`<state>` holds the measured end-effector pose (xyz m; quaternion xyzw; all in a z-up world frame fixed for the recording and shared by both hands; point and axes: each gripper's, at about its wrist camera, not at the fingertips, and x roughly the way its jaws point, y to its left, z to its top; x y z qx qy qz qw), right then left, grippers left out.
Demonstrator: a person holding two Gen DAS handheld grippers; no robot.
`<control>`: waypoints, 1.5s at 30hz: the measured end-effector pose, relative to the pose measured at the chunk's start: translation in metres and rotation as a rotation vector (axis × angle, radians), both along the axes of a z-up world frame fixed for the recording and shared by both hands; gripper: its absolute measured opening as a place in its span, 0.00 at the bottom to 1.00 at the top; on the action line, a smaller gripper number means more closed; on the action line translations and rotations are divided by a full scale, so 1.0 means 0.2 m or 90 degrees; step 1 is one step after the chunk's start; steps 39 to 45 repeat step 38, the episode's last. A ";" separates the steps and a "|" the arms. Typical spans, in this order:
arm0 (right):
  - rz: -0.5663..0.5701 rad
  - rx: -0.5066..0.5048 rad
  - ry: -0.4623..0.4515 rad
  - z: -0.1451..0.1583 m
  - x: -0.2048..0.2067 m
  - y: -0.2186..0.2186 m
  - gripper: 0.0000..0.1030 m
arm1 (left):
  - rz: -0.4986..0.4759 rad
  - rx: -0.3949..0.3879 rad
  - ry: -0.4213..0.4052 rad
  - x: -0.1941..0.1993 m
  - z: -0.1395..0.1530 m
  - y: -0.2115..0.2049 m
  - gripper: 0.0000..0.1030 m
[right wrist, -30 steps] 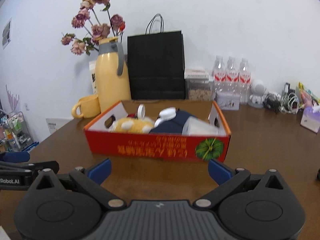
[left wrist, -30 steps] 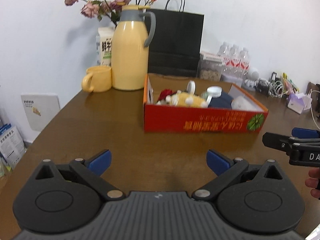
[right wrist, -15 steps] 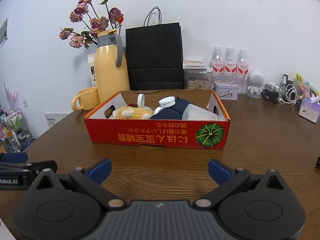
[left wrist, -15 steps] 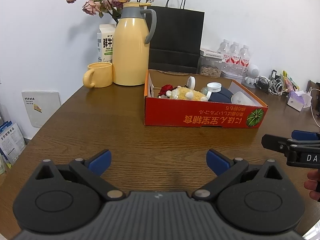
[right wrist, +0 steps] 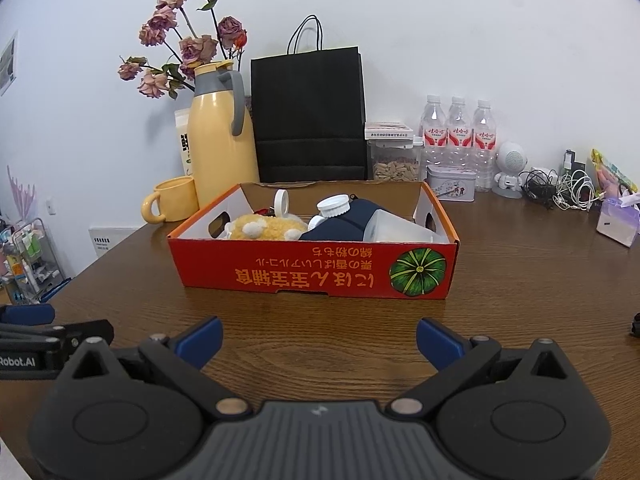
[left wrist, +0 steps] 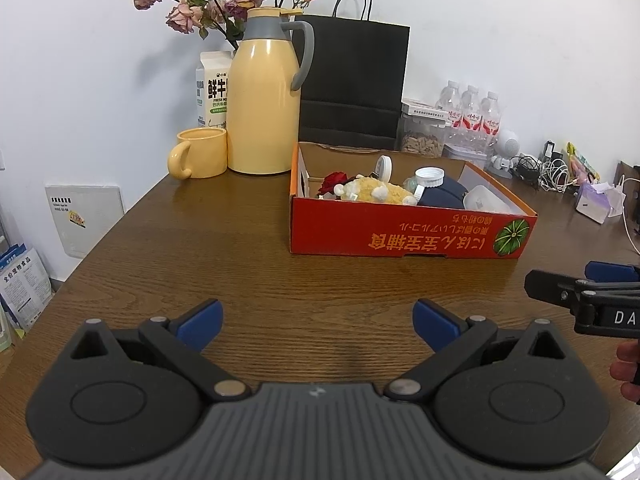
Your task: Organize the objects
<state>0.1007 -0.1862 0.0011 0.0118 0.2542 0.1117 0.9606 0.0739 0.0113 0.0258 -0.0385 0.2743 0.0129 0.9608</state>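
A red cardboard box (left wrist: 408, 234) (right wrist: 316, 274) stands on the brown wooden table (left wrist: 248, 256) (right wrist: 520, 280). Inside it lie a yellow plush toy (left wrist: 376, 192) (right wrist: 266, 228), a red rose (left wrist: 333, 181), a white-capped bottle (left wrist: 430, 178) (right wrist: 334, 207), a navy pouch (left wrist: 440, 199) (right wrist: 348, 220) and a clear plastic container (left wrist: 484, 199) (right wrist: 400, 231). My left gripper (left wrist: 318, 322) is open, low over the table in front of the box's left end, holding nothing. My right gripper (right wrist: 319, 340) is open too, before the box's front wall, empty. Each gripper shows at the other view's edge.
Behind the box stand a yellow thermos jug (left wrist: 266, 96) (right wrist: 222, 132), a yellow mug (left wrist: 200, 154) (right wrist: 172, 200), a milk carton (left wrist: 212, 92), dried roses (right wrist: 188, 52), a black paper bag (left wrist: 354, 88) (right wrist: 308, 116), a seed jar (right wrist: 394, 156), water bottles (right wrist: 458, 136) and cables (right wrist: 560, 190). A tissue pack (right wrist: 618, 222) lies far right.
Both grippers have drawn back and steadied, so the box looks slightly smaller and sharper. Nothing was taken hold of or let go.
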 end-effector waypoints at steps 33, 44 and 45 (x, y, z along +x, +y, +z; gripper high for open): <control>0.000 -0.001 0.001 0.00 0.00 0.00 1.00 | 0.003 0.005 -0.011 -0.01 0.01 0.00 1.00; 0.000 -0.002 0.001 -0.01 0.00 -0.01 1.00 | 0.010 0.006 -0.007 0.00 0.01 0.00 1.00; 0.000 -0.002 0.001 -0.01 0.00 -0.01 1.00 | 0.010 0.006 -0.007 0.00 0.01 0.00 1.00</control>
